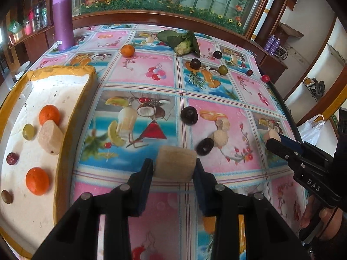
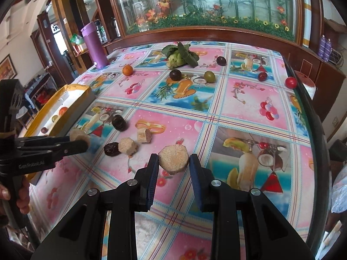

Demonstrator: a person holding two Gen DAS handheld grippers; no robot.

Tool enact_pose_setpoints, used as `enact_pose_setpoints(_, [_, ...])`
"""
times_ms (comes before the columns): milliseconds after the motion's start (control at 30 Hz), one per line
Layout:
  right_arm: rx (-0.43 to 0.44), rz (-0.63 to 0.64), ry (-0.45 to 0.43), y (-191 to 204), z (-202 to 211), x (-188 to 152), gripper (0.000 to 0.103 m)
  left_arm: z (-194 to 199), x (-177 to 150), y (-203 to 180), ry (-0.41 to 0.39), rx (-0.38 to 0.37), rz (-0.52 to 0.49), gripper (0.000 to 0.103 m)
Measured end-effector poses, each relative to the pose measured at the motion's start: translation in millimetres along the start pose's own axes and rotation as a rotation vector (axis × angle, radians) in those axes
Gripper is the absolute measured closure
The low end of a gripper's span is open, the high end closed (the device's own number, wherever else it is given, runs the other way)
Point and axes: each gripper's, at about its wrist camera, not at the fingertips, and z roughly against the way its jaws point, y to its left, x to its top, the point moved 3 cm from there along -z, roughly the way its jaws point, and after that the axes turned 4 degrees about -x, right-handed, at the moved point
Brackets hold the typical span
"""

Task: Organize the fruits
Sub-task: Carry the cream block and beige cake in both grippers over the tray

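Note:
My left gripper (image 1: 174, 169) is shut on a tan cut fruit chunk (image 1: 175, 165), held just right of the yellow-rimmed white foam tray (image 1: 65, 143); it also shows in the right wrist view (image 2: 80, 139). The tray holds two oranges (image 1: 49, 114), a green fruit (image 1: 28, 131), a tan chunk (image 1: 50, 137) and dark small fruits. My right gripper (image 2: 173, 162) is shut on another tan chunk (image 2: 173, 158) above the tablecloth. Loose on the table: dark plums (image 1: 189, 115), tan chunks (image 2: 128, 146), an orange (image 1: 127, 50), a green fruit (image 2: 209, 76) and red fruits (image 2: 290, 82).
A purple tumbler (image 1: 63, 19) stands at the table's far left. A leafy cauliflower (image 1: 184, 43) lies at the far middle. A wooden cabinet with a flower-painted glass panel (image 2: 206, 4) backs the table. The table's right edge (image 2: 312, 117) has a dark rim.

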Motion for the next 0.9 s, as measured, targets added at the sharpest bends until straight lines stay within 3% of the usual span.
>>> enact_pose_setpoints(400, [0.000, 0.008, 0.017, 35.0, 16.9, -19.5, 0.075, 44.9, -31.4, 15.2, -0.057, 0.009, 0.000, 0.064])
enact_pose_setpoints(900, [0.090, 0.126, 0.017, 134.2, 3.4, 1.4, 0.075, 89.0, -42.9, 95.3, -0.121, 0.091, 0.092, 0.064])
